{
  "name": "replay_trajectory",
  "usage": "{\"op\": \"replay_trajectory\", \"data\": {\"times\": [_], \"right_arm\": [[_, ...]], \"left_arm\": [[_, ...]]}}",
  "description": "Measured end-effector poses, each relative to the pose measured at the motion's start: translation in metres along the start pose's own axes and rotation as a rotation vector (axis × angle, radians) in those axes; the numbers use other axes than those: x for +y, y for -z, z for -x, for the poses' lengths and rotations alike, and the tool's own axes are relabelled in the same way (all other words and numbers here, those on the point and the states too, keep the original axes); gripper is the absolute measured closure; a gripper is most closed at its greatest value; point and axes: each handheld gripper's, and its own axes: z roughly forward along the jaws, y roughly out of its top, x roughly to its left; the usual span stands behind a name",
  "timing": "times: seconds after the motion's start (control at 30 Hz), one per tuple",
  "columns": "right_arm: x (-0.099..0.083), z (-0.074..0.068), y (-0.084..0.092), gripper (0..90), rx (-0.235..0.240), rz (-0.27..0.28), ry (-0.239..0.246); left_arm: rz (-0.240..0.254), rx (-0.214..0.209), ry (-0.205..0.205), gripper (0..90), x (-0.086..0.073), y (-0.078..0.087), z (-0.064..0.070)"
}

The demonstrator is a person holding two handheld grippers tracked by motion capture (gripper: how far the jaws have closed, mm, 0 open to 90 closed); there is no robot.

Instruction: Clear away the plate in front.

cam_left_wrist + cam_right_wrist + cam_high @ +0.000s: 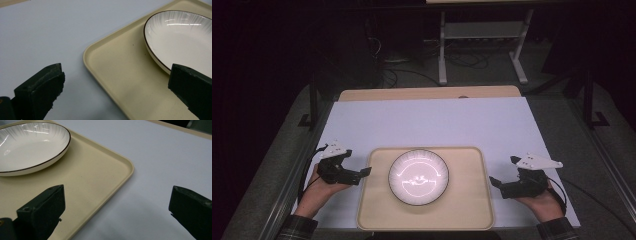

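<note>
A white plate (418, 177) with a thin dark rim sits in the middle of a beige tray (467, 205) at the table's near side. My left gripper (362, 173) is open at the tray's left edge, one jaw over the tray (117, 67) near the plate (182, 35), the other over the white table cover. My right gripper (494, 184) is open at the tray's right edge, straddling the rim of the tray (100, 182), with the plate (30, 145) farther off. Neither gripper holds anything.
A white cover (432, 120) lies over the wooden table (427, 93), with bare room behind and beside the tray. Beyond the table are a white desk frame (482, 45) and cables on a dark floor. Metal rails (282, 195) run along both table sides.
</note>
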Motion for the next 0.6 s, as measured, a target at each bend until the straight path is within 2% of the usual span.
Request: {"op": "replay_trajectory", "data": {"times": [0.6], "right_arm": [[-0.004,0.002,-0.001,0.0,0.002,-0.022,-0.002]], "left_arm": [[-0.024,0.038,0.012,0.0,-0.027,0.016,-0.005]]}}
